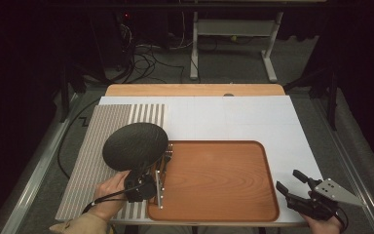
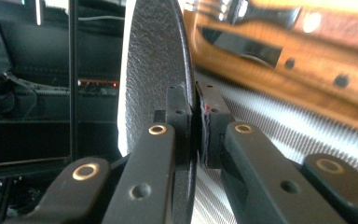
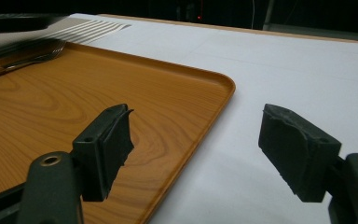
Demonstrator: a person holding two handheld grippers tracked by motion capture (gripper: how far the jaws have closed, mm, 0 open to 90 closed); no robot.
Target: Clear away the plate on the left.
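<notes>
- The left gripper, at lower left of the high view, clamps the near rim of a dark plate, which hangs tilted over the left edge of the wooden tray and the striped mat.
- In the left gripper view its jaws pinch the plate by a thin edge; the hold looks narrow, so a slow, level carry seems wise.
- A fork lies at the tray's upper left corner, partly beneath the plate; setting down clear of it would likely avoid a rocking plate.
- The right gripper, lower right, rests wide open and empty over the white surface beside the tray.
</notes>
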